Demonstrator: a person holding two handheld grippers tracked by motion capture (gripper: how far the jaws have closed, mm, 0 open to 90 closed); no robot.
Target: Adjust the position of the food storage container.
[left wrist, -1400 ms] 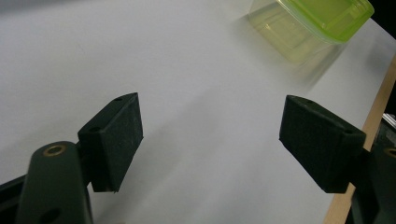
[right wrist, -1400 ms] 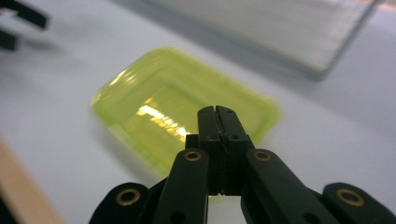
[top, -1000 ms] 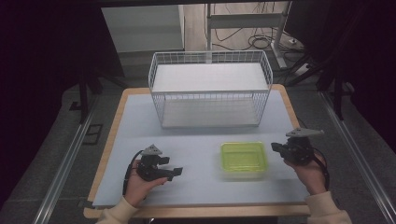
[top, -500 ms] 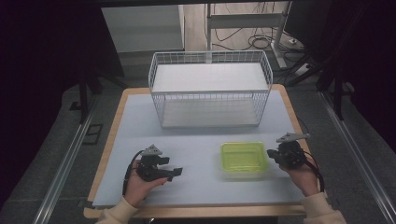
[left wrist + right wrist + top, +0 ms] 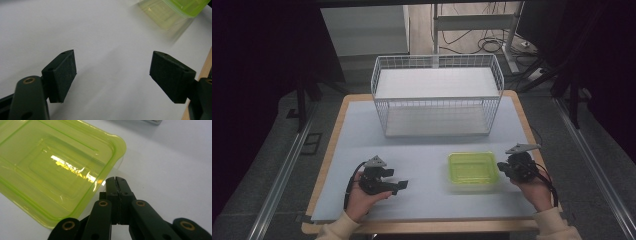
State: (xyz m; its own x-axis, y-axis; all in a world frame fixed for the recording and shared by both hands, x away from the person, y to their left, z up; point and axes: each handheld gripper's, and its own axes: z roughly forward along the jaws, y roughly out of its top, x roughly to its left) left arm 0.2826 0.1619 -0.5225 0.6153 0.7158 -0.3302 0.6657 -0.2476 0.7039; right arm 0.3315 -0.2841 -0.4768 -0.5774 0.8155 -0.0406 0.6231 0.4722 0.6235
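Note:
A translucent lime-green plastic container (image 5: 473,168) lies lid-up on the pale mat, right of centre; it also appears in the right gripper view (image 5: 57,170) and the left gripper view (image 5: 172,10). My right gripper (image 5: 502,167) is just off its right edge. Its jaws are pressed shut with nothing between them, and the gripper (image 5: 115,180) has its tips right at the container's rim. My left gripper (image 5: 400,186) rests low on the mat at the front left, pointing toward the container. It (image 5: 112,72) stands wide open over bare mat, well apart from the container.
A white wire basket (image 5: 437,95) with nothing in it stands at the back middle of the table. The pale mat (image 5: 362,135) covers a wooden board whose edge (image 5: 432,227) runs along the front. Metal rails flank the table.
My right gripper has dropped and moved left, from beside the table's right edge to the container's right rim. The left gripper and the container have hardly moved.

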